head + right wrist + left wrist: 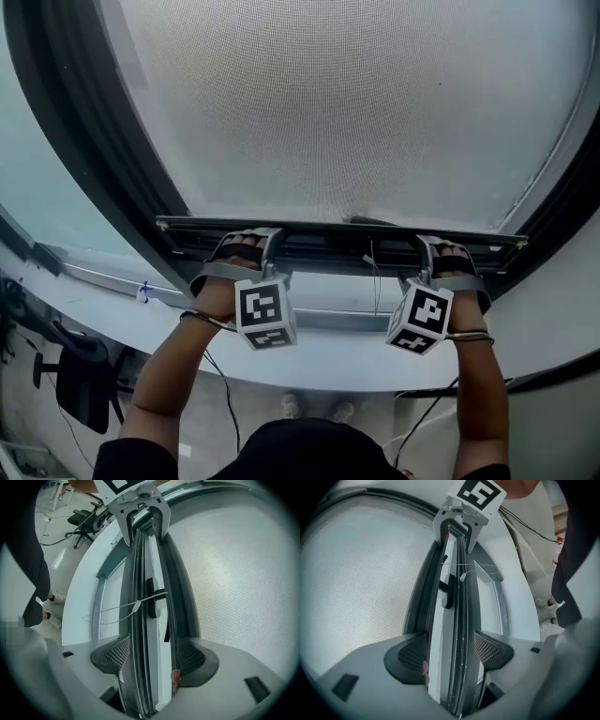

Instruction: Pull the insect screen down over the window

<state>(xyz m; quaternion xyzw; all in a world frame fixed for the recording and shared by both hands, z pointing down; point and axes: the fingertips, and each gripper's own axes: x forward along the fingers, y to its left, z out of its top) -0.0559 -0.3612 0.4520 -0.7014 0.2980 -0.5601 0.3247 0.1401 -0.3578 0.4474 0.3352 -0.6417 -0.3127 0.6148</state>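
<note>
The grey mesh insect screen (356, 103) fills the dark window frame above. Its dark bottom bar (337, 236) runs level across the head view. My left gripper (248, 246) is shut on the bar's left part and my right gripper (441, 251) on its right part. In the left gripper view the bar (452, 620) passes between the jaws of the left gripper (451, 652), with the right gripper (457, 524) clamped farther along. In the right gripper view the bar (145, 620) lies between the jaws of the right gripper (152, 656). A thin white pull cord (136, 605) hangs by a black handle (151, 597).
Below the bar lie a grey bottom rail (328, 319) and the curved white sill (309, 367). An office chair (80, 380) stands on the floor at lower left, with cables nearby. The person's feet (314, 408) show under the sill.
</note>
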